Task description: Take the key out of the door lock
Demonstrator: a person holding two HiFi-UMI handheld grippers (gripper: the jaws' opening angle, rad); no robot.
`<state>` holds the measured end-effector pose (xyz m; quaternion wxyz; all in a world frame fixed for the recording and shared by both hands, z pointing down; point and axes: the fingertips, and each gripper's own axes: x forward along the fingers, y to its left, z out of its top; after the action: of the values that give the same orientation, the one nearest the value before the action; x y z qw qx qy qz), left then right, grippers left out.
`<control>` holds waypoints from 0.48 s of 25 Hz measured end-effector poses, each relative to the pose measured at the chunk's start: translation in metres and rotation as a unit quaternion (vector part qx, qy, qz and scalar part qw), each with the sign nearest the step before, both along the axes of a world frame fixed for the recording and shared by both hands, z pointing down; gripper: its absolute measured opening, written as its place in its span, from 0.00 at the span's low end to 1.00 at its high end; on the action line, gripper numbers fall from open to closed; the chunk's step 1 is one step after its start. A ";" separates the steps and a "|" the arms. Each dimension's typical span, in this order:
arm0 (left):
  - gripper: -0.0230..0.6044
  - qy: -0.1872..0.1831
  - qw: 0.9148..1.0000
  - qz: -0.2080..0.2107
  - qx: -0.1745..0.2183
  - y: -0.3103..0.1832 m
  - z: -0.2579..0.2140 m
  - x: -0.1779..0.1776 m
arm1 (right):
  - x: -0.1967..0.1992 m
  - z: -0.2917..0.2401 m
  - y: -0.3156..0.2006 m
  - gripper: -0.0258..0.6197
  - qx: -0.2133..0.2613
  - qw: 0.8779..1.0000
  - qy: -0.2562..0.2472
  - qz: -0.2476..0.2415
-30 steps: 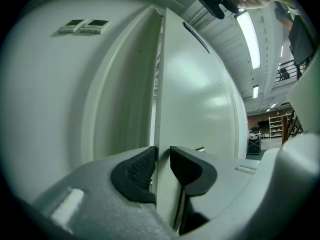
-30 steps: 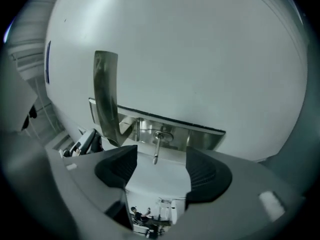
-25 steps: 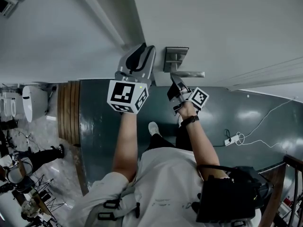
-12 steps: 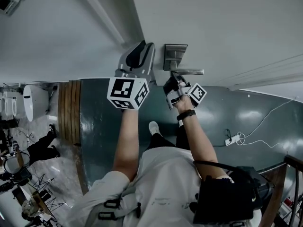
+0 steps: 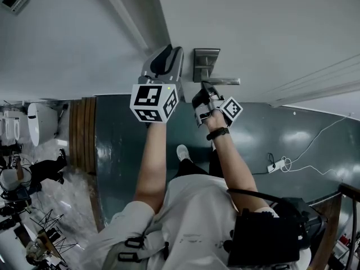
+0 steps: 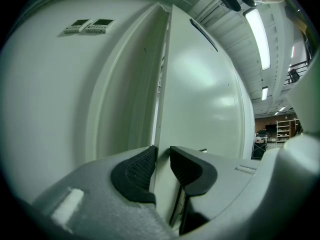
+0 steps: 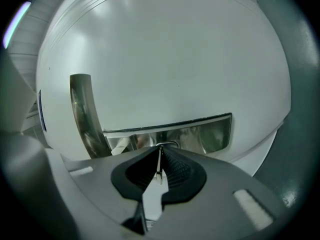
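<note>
Steel shows first in the right gripper view: the lock plate [image 7: 210,131] runs across the pale door [image 7: 175,54], and the lever [image 7: 82,109] rises at its left end. My right claw [image 7: 159,171] sits just in front of that plate. Its jaws have just been closing and now stand narrow, the black ribbed pads [image 7: 180,171] pinching a thin metal sliver between them — the key [image 7: 159,165], which runs on toward the plate and is in the lock as far as I can see. In the head view this claw sits just under the lever and points at the door.

My left claw [image 6: 160,166] is partway closed on the door's free edge, one pad on either side and both seeming to press on it. The frame [image 6: 125,94] stands just to the left of that edge. High on the wall beside the frame are two small panels [image 6: 92,26]; any lettering on them is too small for me to read.

Each claw carries a cube with black-and-white square markers — the left cube [image 5: 153,102] large in the head view, the right cube [image 5: 232,108] smaller. They show patterns only, with no words I can make out.

Below lies a dark green floor [image 5: 292,134], and a white cable [image 5: 306,153] trails across it to a power strip [image 5: 274,165].
</note>
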<state>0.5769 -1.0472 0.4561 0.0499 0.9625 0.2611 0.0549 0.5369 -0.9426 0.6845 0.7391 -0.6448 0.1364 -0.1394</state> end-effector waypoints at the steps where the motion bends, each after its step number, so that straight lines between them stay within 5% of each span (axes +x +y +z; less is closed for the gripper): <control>1: 0.19 -0.001 1.000 -0.001 0.000 0.000 0.001 0.000 | 0.000 0.001 0.001 0.09 0.003 1.000 -0.001 0.002; 12: 0.20 -0.007 1.000 0.005 0.014 0.003 0.004 -0.004 | -0.011 0.001 0.003 0.08 -0.035 0.999 0.003 -0.003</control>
<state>0.5729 -1.0441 0.4598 0.0381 0.9613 0.2647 0.0660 0.5255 -0.9393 0.6857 0.7150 -0.6706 0.1357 -0.1438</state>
